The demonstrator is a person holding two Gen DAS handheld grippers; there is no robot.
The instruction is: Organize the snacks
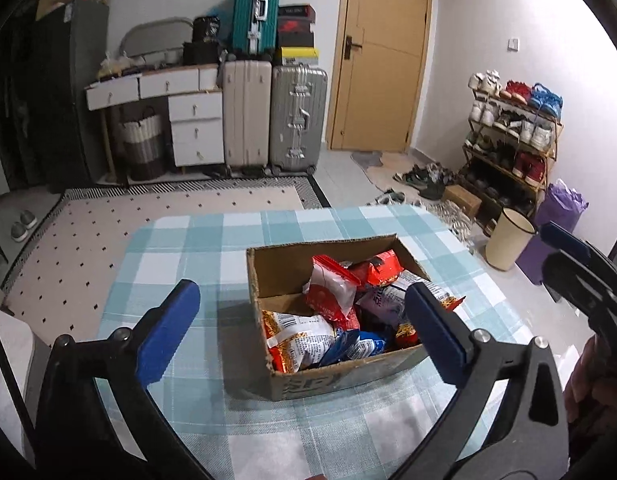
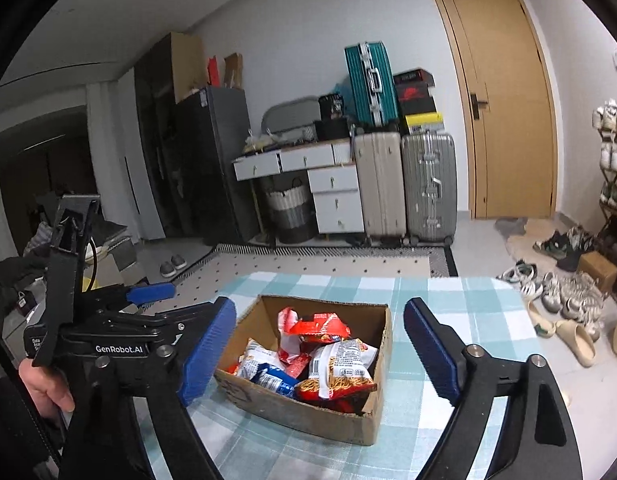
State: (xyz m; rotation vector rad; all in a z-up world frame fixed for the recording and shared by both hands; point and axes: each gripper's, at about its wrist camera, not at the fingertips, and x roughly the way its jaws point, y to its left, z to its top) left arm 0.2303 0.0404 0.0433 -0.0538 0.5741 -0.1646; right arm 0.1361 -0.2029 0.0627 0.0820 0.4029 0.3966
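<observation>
On the checked tablecloth (image 1: 180, 248) sits the cardboard box (image 1: 284, 384), snack packets (image 1: 332, 292) heaped inside, none loose on the table that we see. Our left gripper (image 1: 304, 320) and right gripper (image 2: 320, 344) both hover near it, jaws wide, holding nothing. We judge packing looks done; next move likely just backing off or straightening the box.

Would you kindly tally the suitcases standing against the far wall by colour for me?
Teal suitcase: 1
Beige suitcase: 1
Silver suitcase: 1
Total: 3
</observation>
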